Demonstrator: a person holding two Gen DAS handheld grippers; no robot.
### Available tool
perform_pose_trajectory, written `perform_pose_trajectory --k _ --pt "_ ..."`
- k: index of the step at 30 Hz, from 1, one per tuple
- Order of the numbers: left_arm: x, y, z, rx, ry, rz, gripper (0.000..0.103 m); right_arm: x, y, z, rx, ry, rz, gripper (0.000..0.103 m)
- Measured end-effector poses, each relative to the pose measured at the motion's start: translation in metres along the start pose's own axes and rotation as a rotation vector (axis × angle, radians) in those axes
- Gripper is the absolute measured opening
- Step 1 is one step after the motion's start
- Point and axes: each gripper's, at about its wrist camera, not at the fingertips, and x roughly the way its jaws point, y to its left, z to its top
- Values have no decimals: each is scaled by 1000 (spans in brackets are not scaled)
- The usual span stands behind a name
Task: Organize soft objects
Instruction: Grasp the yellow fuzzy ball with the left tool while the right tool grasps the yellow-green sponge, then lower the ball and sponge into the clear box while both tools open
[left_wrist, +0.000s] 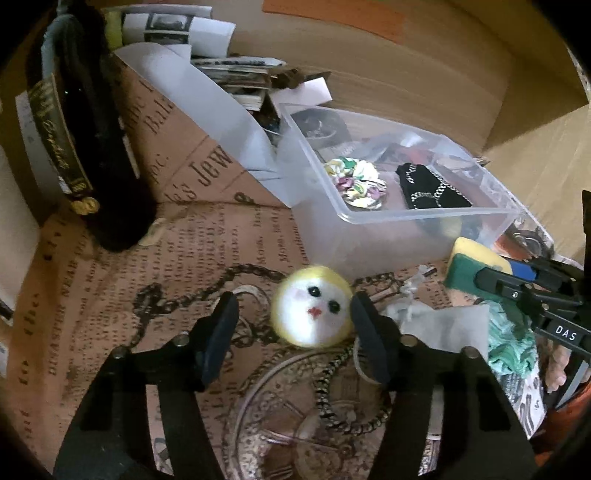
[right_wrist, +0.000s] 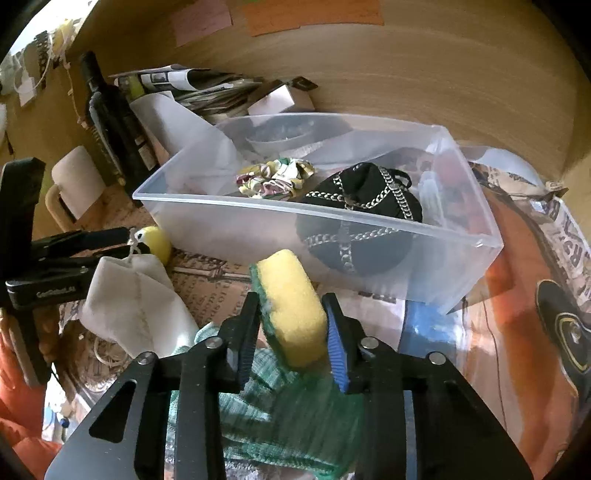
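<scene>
My L gripper (left_wrist: 293, 319) sits low over newsprint-pattern paper (left_wrist: 92, 314), jaws either side of a fuzzy yellow-white ball w/ a face (left_wrist: 312, 308). R pad looks to touch its edge; L pad stands apart w/ a gap, so no grip. Chain (left_wrist: 207, 280) and a black-white cord (left_wrist: 328, 384) lie on paper around the ball. Clear plastic bin (left_wrist: 424, 216) just behind, holding a floral scrunchie (left_wrist: 356, 181) and a black chain-print pouch (left_wrist: 432, 186). Dark bottle (left_wrist: 85, 140) upright far left. R gripper (left_wrist: 491, 278) at right edge, against yellow-green sponge (left_wrist: 471, 258); can't tell its jaws here.
</scene>
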Motion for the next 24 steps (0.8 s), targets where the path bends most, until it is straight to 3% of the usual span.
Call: perform_pose_trajectory --k 3,13,24 --pt "5 -2 0 2 20 -40 43 -4 0 0 -4 -12 -4 28" --pt "-17 -8 0 26 -49 20 43 -30 0 5 -3 -93 -22 27" --pt "-69 -10 25 56 -218 76 43 -65 0 22 -7 -237 -52 27"
